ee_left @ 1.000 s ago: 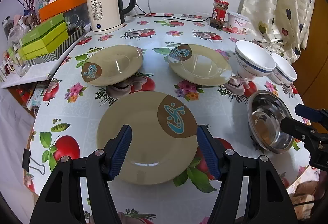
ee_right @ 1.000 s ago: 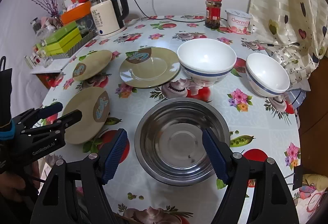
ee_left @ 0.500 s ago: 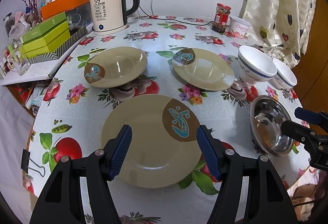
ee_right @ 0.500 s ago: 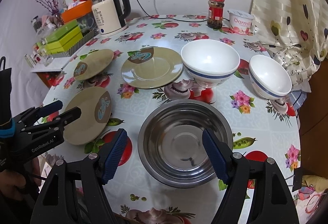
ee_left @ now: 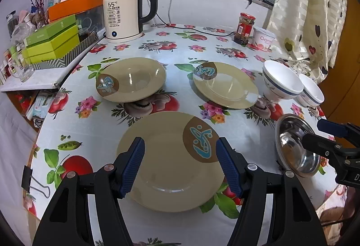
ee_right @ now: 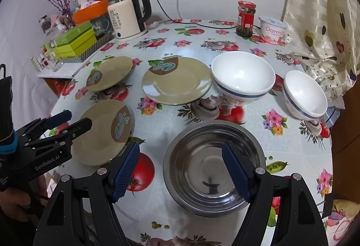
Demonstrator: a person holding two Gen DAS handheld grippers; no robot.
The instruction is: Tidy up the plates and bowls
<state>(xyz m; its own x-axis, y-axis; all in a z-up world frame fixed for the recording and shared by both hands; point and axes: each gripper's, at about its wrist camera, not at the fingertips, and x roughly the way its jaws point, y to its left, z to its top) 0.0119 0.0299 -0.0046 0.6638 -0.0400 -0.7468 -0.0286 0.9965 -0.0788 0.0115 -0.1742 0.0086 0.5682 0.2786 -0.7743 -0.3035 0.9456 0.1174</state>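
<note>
Here, left gripper [ee_left: 180, 165] spread above near plate [ee_left: 173, 162] | right gripper [ee_right: 181, 169] spread over steel bowl [ee_right: 213, 169] | plate likely glazed, rigid, slippery, breakable: pinch rim.

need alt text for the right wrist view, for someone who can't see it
The open right gripper hovers over an empty steel bowl on a flowery tablecloth. Beyond sit two white bowls and three tan plates; the left gripper, also open, is by the nearest plate. A kettle stands at the back.

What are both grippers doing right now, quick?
Left gripper: open, empty, above the near plate.
Right gripper: open, empty, above the steel bowl.
</note>
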